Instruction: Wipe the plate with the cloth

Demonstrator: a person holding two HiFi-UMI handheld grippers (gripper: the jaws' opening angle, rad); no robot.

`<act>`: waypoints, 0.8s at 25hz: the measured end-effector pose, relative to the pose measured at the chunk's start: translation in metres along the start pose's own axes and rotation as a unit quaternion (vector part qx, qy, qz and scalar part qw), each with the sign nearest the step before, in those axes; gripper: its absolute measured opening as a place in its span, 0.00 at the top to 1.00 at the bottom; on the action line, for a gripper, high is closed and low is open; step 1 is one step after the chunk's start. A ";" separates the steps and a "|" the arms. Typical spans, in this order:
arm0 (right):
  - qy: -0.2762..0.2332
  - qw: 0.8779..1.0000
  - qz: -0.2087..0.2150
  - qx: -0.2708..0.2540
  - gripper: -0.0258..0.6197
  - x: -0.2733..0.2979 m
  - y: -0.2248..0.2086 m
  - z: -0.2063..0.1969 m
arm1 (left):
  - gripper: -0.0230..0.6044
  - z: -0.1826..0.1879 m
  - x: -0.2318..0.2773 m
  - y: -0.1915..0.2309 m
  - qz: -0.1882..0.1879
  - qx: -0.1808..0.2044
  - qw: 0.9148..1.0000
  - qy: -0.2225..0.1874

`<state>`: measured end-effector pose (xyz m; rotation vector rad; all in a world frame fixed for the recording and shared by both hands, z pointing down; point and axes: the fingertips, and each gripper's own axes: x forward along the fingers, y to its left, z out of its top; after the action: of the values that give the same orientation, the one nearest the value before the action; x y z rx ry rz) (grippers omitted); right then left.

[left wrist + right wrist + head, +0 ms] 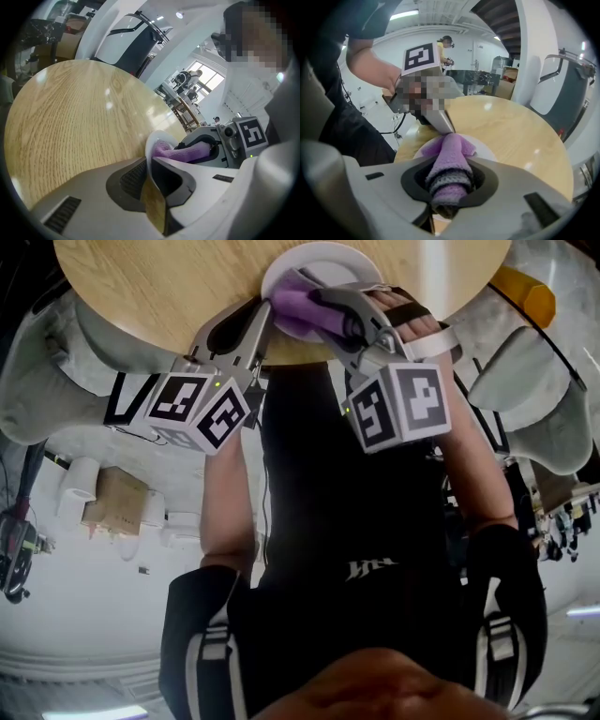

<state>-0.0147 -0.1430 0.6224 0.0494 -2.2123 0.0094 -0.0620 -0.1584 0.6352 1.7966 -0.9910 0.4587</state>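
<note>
Right gripper (449, 194) clamps rolled purple terry cloth (451, 157), long axis running straight ahead onto round white plate (486, 151); left gripper (151, 164), nearly closed, apparently pinches its rim.

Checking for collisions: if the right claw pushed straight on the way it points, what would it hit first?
Likely the plate, pressed through the cloth the right claw grips; depth is unclear.

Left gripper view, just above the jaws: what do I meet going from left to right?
wooden table → white plate → purple cloth → right gripper, shut on the cloth. The left gripper, clamped on the plate's rim, spans the whole bottom, so it is left out.
</note>
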 end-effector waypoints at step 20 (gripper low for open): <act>0.096 0.993 -0.052 0.035 0.82 -0.075 -0.024 -0.085 | 0.89 -0.004 0.000 -0.006 -0.003 0.001 1.000 0.003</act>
<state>0.0995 -0.1621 0.6133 0.1944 -2.0147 0.0324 -0.0570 -0.1534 0.6335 1.7981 -0.9814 0.4615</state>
